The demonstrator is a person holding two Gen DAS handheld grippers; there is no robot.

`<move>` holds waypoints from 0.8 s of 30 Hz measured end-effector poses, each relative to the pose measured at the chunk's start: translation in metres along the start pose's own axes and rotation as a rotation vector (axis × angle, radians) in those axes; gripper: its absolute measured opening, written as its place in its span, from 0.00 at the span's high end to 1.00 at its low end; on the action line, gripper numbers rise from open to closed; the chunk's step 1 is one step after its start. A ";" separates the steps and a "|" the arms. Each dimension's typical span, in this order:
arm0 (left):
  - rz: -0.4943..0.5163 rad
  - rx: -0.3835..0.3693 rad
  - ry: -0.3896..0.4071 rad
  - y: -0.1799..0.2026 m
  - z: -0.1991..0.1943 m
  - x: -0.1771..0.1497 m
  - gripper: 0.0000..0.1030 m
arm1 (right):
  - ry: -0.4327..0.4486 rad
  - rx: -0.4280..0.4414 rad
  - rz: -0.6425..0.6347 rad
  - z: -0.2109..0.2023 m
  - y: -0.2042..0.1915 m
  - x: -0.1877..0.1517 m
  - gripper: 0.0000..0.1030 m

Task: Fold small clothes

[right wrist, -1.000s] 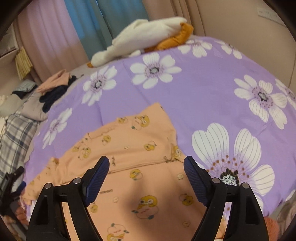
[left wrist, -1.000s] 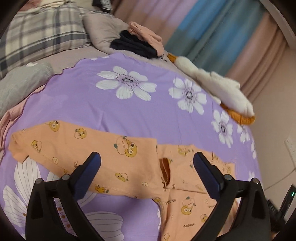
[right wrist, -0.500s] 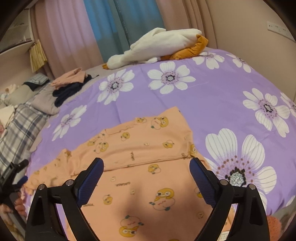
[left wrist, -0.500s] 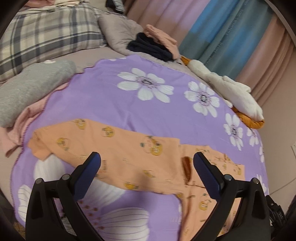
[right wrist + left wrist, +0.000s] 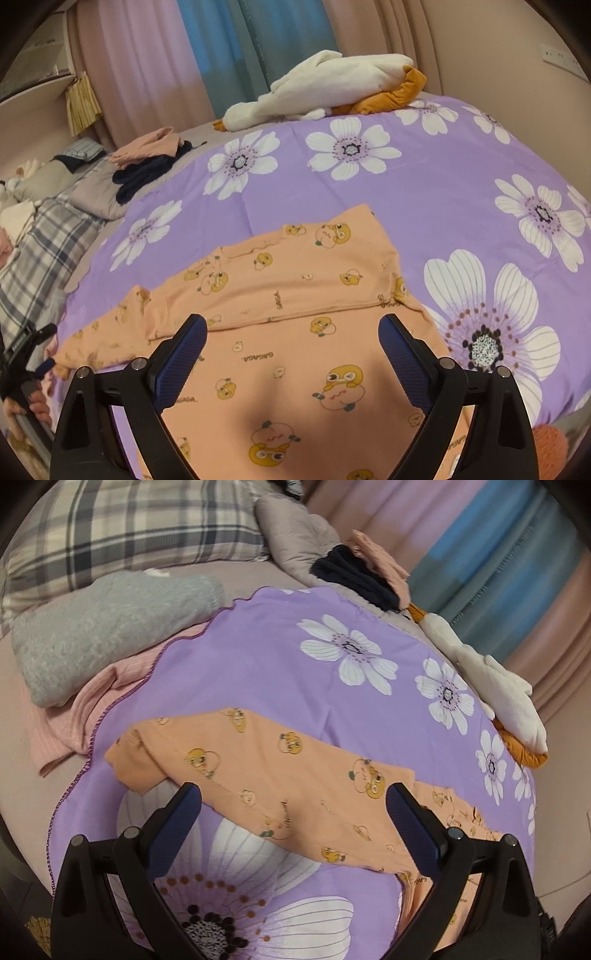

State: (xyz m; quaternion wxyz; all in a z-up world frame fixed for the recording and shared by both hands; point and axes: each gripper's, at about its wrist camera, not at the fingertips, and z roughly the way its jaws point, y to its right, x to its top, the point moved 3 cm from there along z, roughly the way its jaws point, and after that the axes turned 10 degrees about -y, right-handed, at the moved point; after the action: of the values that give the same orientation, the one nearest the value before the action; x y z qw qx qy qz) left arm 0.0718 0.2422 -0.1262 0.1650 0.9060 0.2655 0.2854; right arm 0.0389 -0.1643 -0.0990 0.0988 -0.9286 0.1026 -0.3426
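A small orange garment (image 5: 295,786) with yellow cartoon prints lies flat on a purple flowered sheet (image 5: 258,672). In the left wrist view its long sleeve stretches left, cuff (image 5: 129,757) near the sheet's edge. My left gripper (image 5: 293,821) is open and empty, hovering above the sleeve. In the right wrist view the garment's body (image 5: 295,350) lies below, with the sleeve folded across it. My right gripper (image 5: 293,347) is open and empty above the body. The left gripper (image 5: 40,350) shows at the far left there.
A grey folded sweater (image 5: 103,627) and a pink cloth (image 5: 74,723) lie left of the sheet. A plaid pillow (image 5: 129,524), dark and pink clothes (image 5: 362,568), and a white and orange plush toy (image 5: 332,88) lie at the back, near the curtains (image 5: 240,48).
My left gripper has drawn back and left along the sleeve toward the cuff. My right gripper has pulled back and risen a little. Both stay open. The garment has not moved.
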 end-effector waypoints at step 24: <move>-0.285 0.075 -0.001 -0.074 0.002 0.032 0.08 | -0.039 -0.007 0.009 0.011 0.003 -0.001 0.09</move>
State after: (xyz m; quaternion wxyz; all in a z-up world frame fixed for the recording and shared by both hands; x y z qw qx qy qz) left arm 0.0665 0.3198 -0.1473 0.1701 0.8648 0.4020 0.2482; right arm 0.0450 -0.1654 -0.1083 0.0990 -0.9349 0.1062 -0.3238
